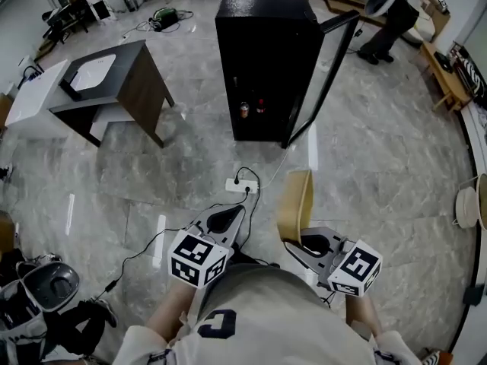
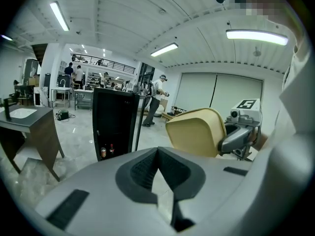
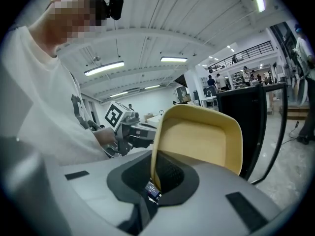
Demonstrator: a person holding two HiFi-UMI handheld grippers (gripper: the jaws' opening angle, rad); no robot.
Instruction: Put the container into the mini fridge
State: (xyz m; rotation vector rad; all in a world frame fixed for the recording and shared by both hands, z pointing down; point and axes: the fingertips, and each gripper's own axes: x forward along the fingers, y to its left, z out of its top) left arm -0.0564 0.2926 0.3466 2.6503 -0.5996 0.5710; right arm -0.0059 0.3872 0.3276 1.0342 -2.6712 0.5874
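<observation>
Right gripper [image 3: 160, 175]: jaws closed on one edge of the yellow container [image 3: 198, 142]. That wall sits between the pads, and the container stands on edge above them. Left gripper [image 2: 157, 167], just beside it: jaws together, nothing between. Farther off, the mini fridge [image 1: 262, 59] stands on the floor with its door [image 1: 325, 73] open, well apart from the container.

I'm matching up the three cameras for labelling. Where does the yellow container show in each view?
Head view: the container stands on edge, lower centre-right, held by the right gripper.
Left gripper view: container right of centre, beyond the jaws.
Right gripper view: container at centre, one wall clamped between the jaws.
Shared landmark: the black mini fridge, door open.
</observation>
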